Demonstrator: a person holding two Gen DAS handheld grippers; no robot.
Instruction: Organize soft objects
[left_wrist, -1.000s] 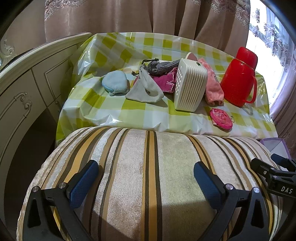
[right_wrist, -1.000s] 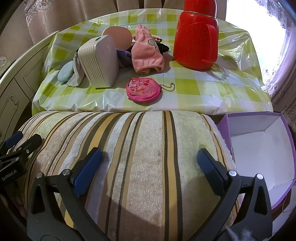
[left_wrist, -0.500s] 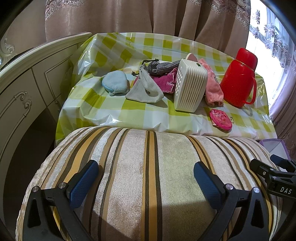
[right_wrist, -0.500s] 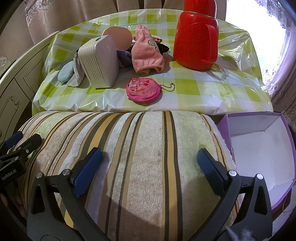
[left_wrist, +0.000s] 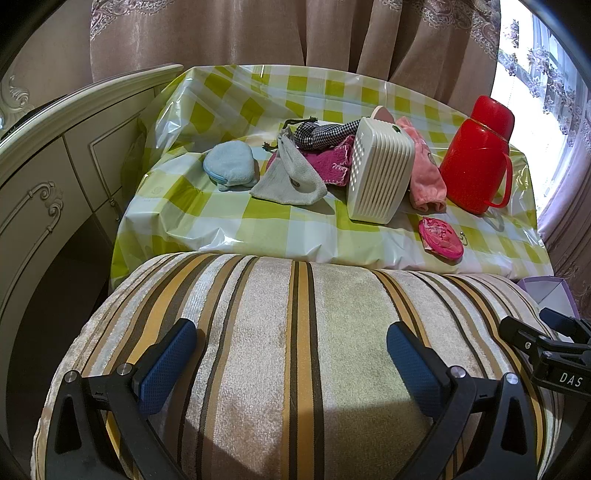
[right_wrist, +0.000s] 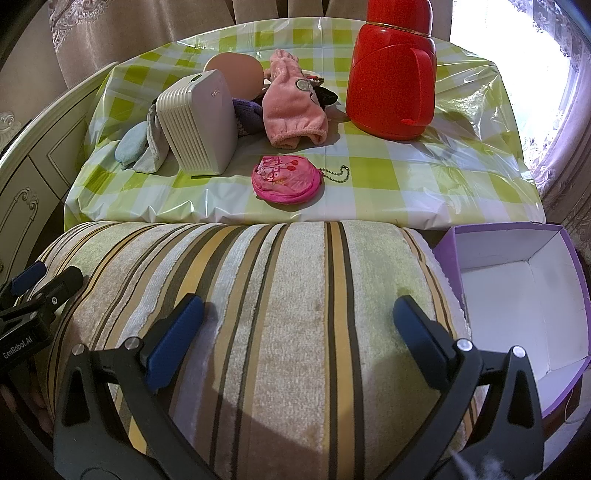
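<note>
— Beside the white slatted box (right_wrist: 197, 123), what soft things lie on the table?

— Just in front of the box, toward the cushion, lies a round pink pouch (right_wrist: 286, 179) with a bead chain. On the side of the box toward the red thermos (right_wrist: 391, 70) lies a pink plush garment (right_wrist: 291, 109). On the other side are a light blue pouch (left_wrist: 229, 166), a grey drawstring bag (left_wrist: 290, 177), a magenta knitted piece (left_wrist: 332, 162) and a black-and-white checked bag (left_wrist: 325, 134).

— Is something hidden?

— Yes. Behind the box a round beige object (right_wrist: 236, 70) shows only partly; what it is I cannot tell. From the right wrist view the box covers most of the grey bag and blue pouch.

— And the grippers?

— The left gripper (left_wrist: 291, 363) and the right gripper (right_wrist: 299, 332) both have jaws spread wide, holding nothing, over the striped cushion (right_wrist: 280, 295). This cushion stands between them and the checked tablecloth (right_wrist: 406, 173).

— Anything else near?

— A purple carton (right_wrist: 517, 295) with white inside, open, just beside the cushion, on the thermos side of the box. It is cut off at the edge of the left wrist view.
</note>
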